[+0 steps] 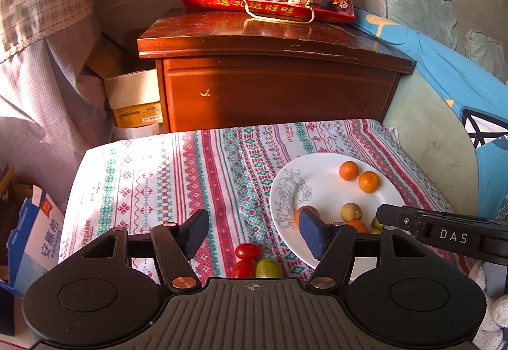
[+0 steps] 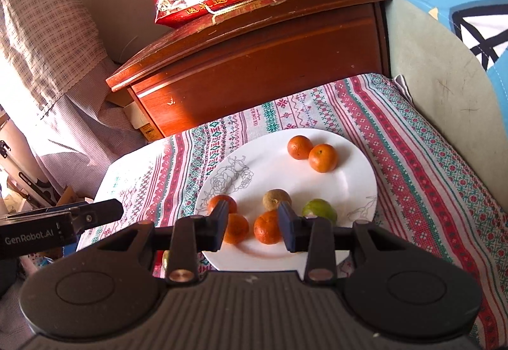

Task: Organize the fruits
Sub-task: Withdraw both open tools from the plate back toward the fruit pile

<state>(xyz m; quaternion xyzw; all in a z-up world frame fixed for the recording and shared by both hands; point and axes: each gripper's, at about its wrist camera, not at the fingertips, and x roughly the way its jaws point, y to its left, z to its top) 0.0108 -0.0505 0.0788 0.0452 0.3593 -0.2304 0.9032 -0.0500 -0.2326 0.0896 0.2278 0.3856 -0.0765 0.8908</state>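
White china plate [image 2: 355, 172] on the cloth-covered table [image 1: 152, 178] gathers most fruit, so the right gripper [image 2: 252, 227] hovers half-open and empty over its oranges [image 2: 267, 227], while the wide-open left gripper [image 1: 250, 231] hangs above stray tomatoes [image 1: 247, 251] beside the rim.

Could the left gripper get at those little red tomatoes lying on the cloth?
Probably yes. The left gripper is open, and the red tomatoes lie on the patterned cloth just below its gap with nothing over them. A green fruit touches them and the plate rim is close, so it could get nudged.
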